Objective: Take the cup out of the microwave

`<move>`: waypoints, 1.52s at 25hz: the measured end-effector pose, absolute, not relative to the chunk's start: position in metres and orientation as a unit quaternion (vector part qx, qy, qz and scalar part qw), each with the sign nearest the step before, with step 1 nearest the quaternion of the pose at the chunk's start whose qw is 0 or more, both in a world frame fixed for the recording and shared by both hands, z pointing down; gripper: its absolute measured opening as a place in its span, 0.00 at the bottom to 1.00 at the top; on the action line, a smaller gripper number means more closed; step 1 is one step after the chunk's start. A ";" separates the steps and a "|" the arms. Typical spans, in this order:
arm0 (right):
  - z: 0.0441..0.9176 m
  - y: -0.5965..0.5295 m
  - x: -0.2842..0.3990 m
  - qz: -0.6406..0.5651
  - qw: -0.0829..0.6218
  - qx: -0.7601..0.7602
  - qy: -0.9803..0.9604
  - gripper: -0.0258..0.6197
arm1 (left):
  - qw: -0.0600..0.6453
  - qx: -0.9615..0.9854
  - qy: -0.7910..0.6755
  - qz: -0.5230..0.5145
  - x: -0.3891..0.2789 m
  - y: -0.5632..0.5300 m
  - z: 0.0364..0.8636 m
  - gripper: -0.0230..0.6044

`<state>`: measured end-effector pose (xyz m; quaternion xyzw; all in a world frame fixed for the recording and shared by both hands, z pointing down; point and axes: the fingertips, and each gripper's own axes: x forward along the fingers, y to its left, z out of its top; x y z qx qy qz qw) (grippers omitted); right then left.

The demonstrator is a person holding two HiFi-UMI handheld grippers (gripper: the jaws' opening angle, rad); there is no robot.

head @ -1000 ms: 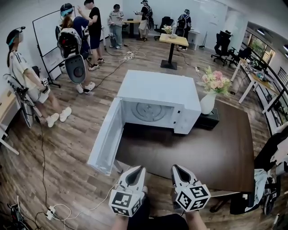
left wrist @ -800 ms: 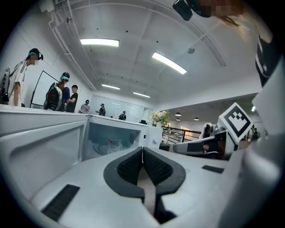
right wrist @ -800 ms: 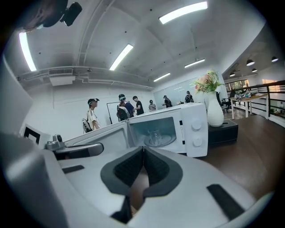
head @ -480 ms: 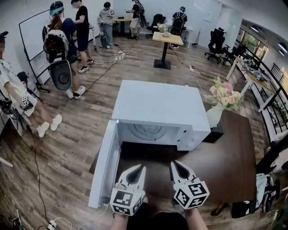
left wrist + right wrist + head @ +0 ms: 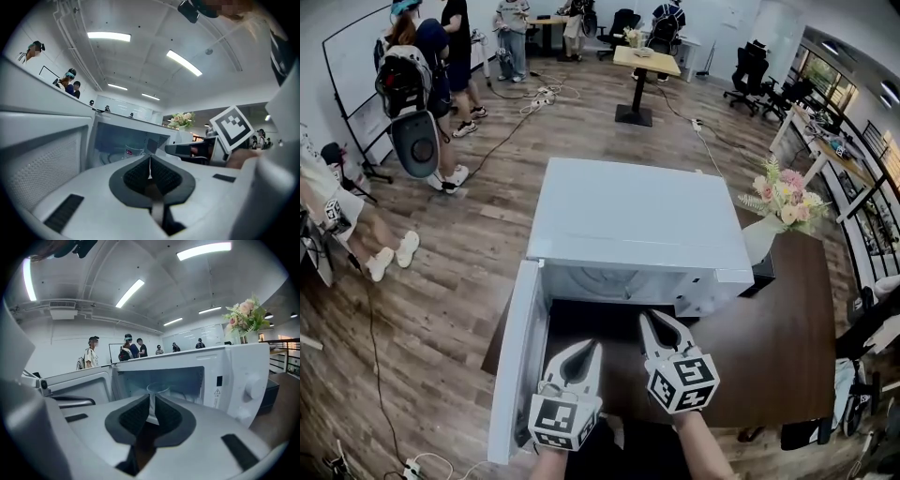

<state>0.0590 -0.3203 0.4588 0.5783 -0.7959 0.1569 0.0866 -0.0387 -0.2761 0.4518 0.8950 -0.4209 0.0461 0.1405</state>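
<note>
The white microwave (image 5: 637, 225) stands on a dark table (image 5: 769, 323) with its door (image 5: 517, 366) swung open to the left. In the right gripper view a clear cup (image 5: 161, 389) stands on the turntable inside, straight ahead of my right gripper (image 5: 151, 400), which is shut and empty. The left gripper view shows the cup (image 5: 131, 151) further back, beyond my shut, empty left gripper (image 5: 149, 163). In the head view my right gripper (image 5: 650, 319) is at the cavity's mouth. My left gripper (image 5: 592, 347) is a little behind it, beside the door. The cup is hidden in the head view.
A white vase of flowers (image 5: 783, 202) and a black box (image 5: 766, 272) stand at the microwave's right. Several people (image 5: 417, 66) stand on the wooden floor at the far left. Cables (image 5: 384, 375) run over the floor. A round table (image 5: 647, 61) is at the back.
The microwave has drawn nearer in the head view. Both grippers have moved forward toward its open front, the right one further. Both stay shut.
</note>
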 end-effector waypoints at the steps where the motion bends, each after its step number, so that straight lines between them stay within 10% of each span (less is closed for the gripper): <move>1: 0.461 -0.326 0.057 0.157 0.088 0.578 -0.796 0.04 | 0.141 0.894 -0.423 0.046 -0.040 -0.279 0.453 0.05; 10: 0.483 -0.368 0.038 0.147 0.121 0.546 -0.816 0.43 | 0.152 0.882 -0.445 0.045 -0.044 -0.295 0.470 0.05; 21: 0.510 -0.418 0.042 0.154 0.124 0.586 -0.786 0.66 | 0.167 0.874 -0.454 0.046 -0.050 -0.300 0.486 0.05; 38: 0.529 -0.471 0.026 0.144 0.123 0.564 -0.804 0.69 | 0.194 0.853 -0.482 0.051 -0.059 -0.311 0.504 0.05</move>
